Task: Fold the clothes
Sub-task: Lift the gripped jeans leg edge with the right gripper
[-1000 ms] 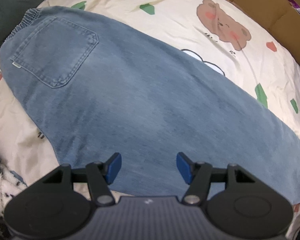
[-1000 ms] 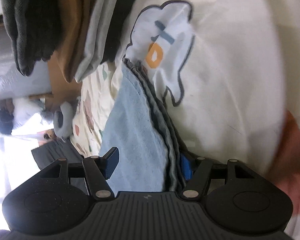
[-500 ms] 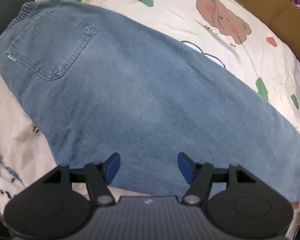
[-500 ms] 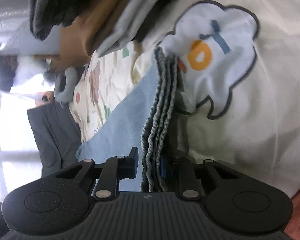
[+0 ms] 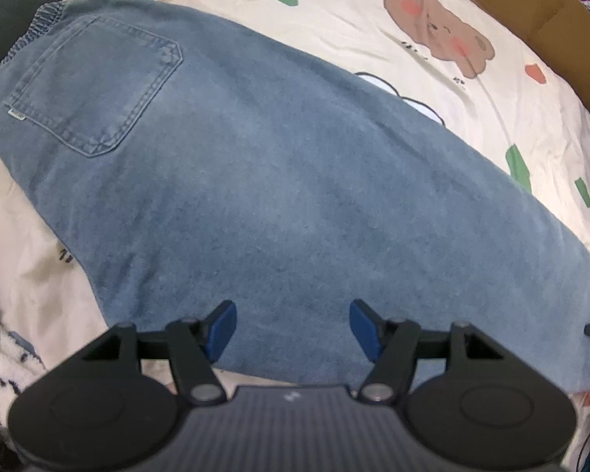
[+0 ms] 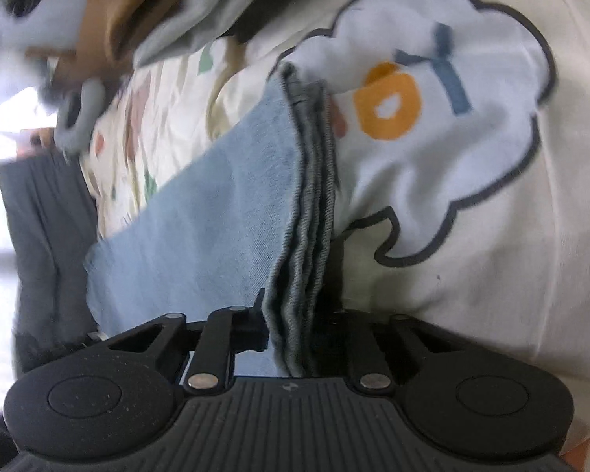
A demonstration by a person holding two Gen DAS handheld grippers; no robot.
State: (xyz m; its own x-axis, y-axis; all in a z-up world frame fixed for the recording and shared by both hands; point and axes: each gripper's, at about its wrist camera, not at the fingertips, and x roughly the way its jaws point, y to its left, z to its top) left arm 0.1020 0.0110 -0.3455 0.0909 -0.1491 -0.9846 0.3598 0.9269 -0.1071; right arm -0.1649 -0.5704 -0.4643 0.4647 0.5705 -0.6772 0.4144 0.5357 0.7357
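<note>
Blue jeans (image 5: 295,181) lie flat on the bed, folded leg on leg, with the back pocket (image 5: 98,90) and elastic waistband (image 5: 39,27) at the upper left. My left gripper (image 5: 293,328) points straight down over their near edge, open, with nothing between its blue pads. In the right wrist view the jeans' stacked hem layers (image 6: 310,236) stand on edge between the fingers of my right gripper (image 6: 299,326). Its jaws are closing and pinch the hem stack. The right pad is hidden behind the denim.
The cream bed sheet (image 5: 373,11) carries bear, leaf and cloud prints (image 6: 432,90). A brown cardboard edge (image 5: 531,8) borders the bed's far side. Hanging clothes (image 6: 169,8) and a dark grey cloth (image 6: 39,216) show to the left in the right wrist view.
My right gripper's jaws went from wide apart to pinched on the hem stack, and the gripper rolled so the hem now stands upright. The left gripper barely moved.
</note>
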